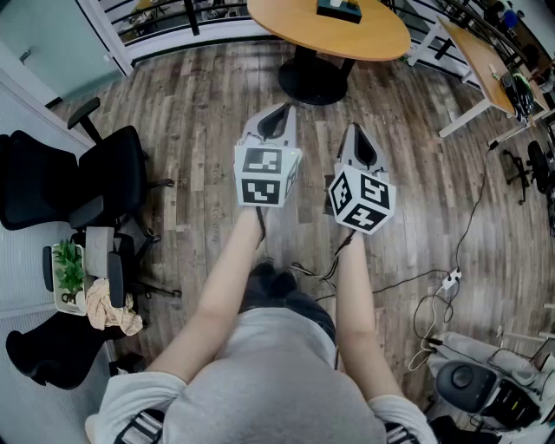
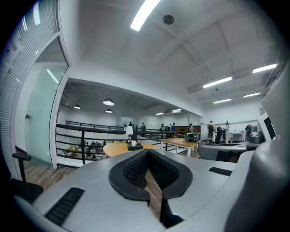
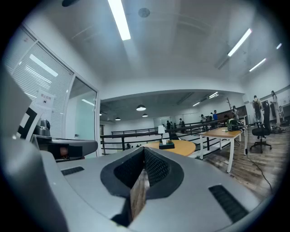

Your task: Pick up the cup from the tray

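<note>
No cup and no tray show in any view. In the head view my left gripper (image 1: 277,117) and my right gripper (image 1: 357,139) are held side by side at waist height over the wooden floor, both pointing away from me. The left gripper's (image 2: 147,156) black pads meet with only a thin slit of floor between them and nothing held. The right gripper (image 3: 144,156) looks the same, jaws together and empty. Both gripper views look level across an open office.
A round wooden table (image 1: 329,30) on a black pedestal stands ahead, with a dark box (image 1: 338,9) on top. Black office chairs (image 1: 95,182) and a small plant (image 1: 69,264) are at my left. Cables (image 1: 434,295) trail on the floor at right, near a desk (image 1: 481,61).
</note>
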{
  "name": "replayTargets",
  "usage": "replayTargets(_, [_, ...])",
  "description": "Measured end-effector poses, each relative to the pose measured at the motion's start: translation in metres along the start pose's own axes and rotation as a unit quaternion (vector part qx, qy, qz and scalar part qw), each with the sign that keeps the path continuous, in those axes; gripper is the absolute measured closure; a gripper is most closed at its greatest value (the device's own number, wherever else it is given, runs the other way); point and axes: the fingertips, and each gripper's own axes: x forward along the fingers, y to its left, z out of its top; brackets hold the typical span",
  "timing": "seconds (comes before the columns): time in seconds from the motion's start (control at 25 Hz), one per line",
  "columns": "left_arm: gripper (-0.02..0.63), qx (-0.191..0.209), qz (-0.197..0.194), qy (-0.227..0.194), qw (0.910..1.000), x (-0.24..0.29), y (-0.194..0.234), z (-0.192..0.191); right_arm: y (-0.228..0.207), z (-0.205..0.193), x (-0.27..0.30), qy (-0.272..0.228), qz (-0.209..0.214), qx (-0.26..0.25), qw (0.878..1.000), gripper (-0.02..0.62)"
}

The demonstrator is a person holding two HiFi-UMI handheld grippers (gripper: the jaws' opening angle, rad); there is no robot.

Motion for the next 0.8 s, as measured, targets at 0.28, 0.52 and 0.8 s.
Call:
replayTargets(0.28, [0.600,0.003,0.002,-0.002,1.0000,0.004,-0.001,0.002,-0.003,-0.001,0.001,0.000,0.000,0.001,1.000,0.588])
replayTargets(0.52, [0.600,0.005,0.000,-0.002,1.0000,0.006,-0.005,-0.001,-0.008,-0.003,0.000,-0.001,-0.001,0.002,1.000,0.588])
replayTargets(0.8, [0.600,0.008,0.001,0.001,1.0000,0.006,-0.002,-0.004,-0.011,0.000,-0.004,-0.015,-0.008,-0.004,1.000,0.588])
